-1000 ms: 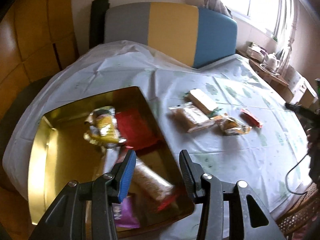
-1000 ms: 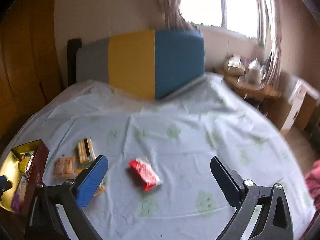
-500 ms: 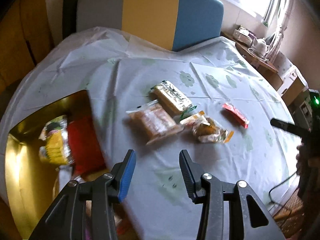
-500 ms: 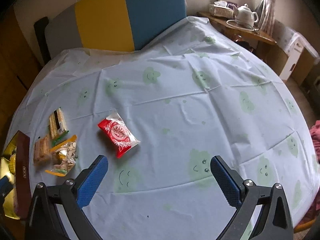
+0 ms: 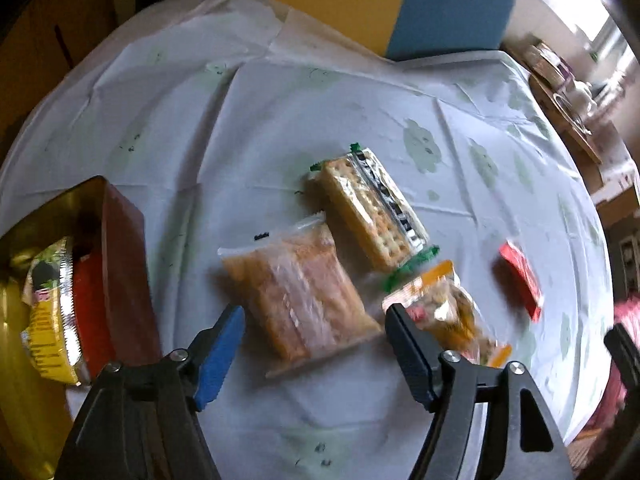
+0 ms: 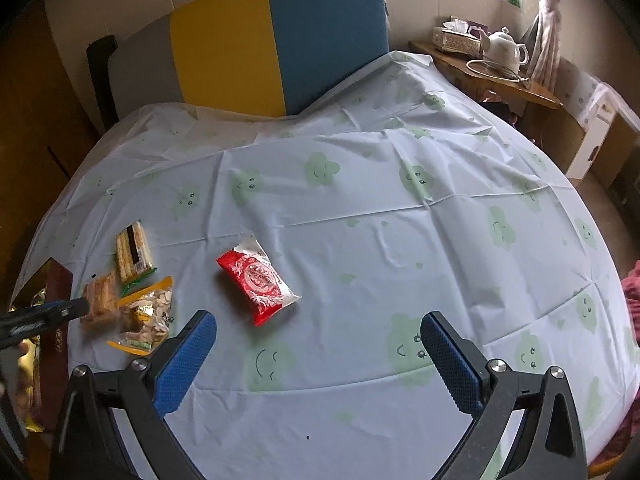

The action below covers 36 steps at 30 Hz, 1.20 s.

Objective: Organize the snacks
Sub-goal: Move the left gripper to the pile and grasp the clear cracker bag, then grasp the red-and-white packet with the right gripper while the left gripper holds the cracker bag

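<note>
My left gripper (image 5: 315, 314) hangs low over the tablecloth with its jaws opening wide. A clear bag of brown cakes (image 5: 300, 288) lies between the fingertips, and neither pad touches it. Beyond it lie a cracker pack (image 5: 372, 208), a bag of nuts (image 5: 448, 312) and a red packet (image 5: 520, 276). The gold tin (image 5: 124, 272) at the left holds a yellow pack (image 5: 48, 312) and a red pack (image 5: 86, 312). My right gripper (image 6: 318, 320) is open and empty, just short of the red packet (image 6: 256, 280). A finger of the left gripper (image 6: 68, 309) shows by the cake bag (image 6: 100, 296).
A chair back (image 6: 280, 40) in grey, yellow and blue stands behind the round table (image 6: 440, 200). A wooden side table with a white teapot (image 6: 504, 46) and a tissue box is at the far right. Pink cloth (image 6: 632, 292) shows at the table's right edge.
The left gripper swung right from above the tin to the loose snacks, dropped lower, and its jaws spread wide. The right gripper tipped downward and now sees the red packet closer.
</note>
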Tool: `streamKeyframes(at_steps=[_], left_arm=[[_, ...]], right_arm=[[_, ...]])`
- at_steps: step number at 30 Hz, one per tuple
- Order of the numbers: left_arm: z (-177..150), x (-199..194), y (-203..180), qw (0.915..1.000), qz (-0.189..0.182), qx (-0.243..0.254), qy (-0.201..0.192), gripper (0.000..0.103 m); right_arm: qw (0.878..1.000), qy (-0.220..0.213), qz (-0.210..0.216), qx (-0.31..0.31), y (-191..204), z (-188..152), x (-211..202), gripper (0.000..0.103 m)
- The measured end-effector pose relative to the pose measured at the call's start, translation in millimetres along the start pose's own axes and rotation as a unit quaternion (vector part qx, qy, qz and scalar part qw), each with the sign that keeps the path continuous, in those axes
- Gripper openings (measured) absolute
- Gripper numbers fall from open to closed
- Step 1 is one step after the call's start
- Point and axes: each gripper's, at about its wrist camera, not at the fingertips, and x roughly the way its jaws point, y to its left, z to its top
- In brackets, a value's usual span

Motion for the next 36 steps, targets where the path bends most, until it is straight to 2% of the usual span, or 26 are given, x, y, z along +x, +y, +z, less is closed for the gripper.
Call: streamKeyframes(at_steps=[9, 11, 13, 14, 22, 25, 31, 33, 36], left_arm=[[13.9, 32.9, -4.2, 0.9991, 0.038, 0.004, 0.016, 0.077], [11.7, 33.7, -4.8, 0.9991, 0.041, 0.006, 0.005, 0.076], [5.7, 30.5, -6.6, 0.9986, 0.049, 0.02, -0.009, 0.063], [1.1, 28.2, -6.6, 0.9986, 0.044, 0.027, -0.013, 0.063], [-63.6, 6.9, -24.9, 0.9948, 0.028, 0.085, -0.049, 0.062], [-94.7, -3.4, -33.1, 0.9923, 0.009, 0.11, -0.056, 0.062], [-144.9, -16.5, -54.2, 0.9791, 0.008, 0.182, -0.091, 0.062], [-156.3, -14.1, -54.8, 0.9773, 0.004, 0.188, -0.098, 0.064], [-169.6, -13.4, -57.1, 0.9719, 0.006, 0.197, -0.129, 0.064]], right_arm=[[1.0, -0.007, 0.018, 0.007, -0.2, 2.8, -4.3, 0.103], [1.0, -0.007, 0.018, 0.006, -0.1, 3.0, -4.1, 0.103], [1.0, -0.007, 0.017, 0.004, 0.1, 3.0, -3.9, 0.103], [1.0, -0.007, 0.015, 0.002, 0.4, 3.1, -3.7, 0.103], [1.0, 0.001, -0.001, -0.014, 4.2, -0.2, 0.9, 0.103], [1.0, 0.007, -0.006, -0.017, 4.1, -1.8, 3.2, 0.103], [1.0, 0.018, -0.004, -0.011, 1.1, -5.2, 6.7, 0.103], [1.0, 0.02, -0.005, -0.011, 1.2, -6.2, 7.5, 0.103], [1.0, 0.028, -0.009, -0.01, 0.9, -6.7, 11.2, 0.103]])
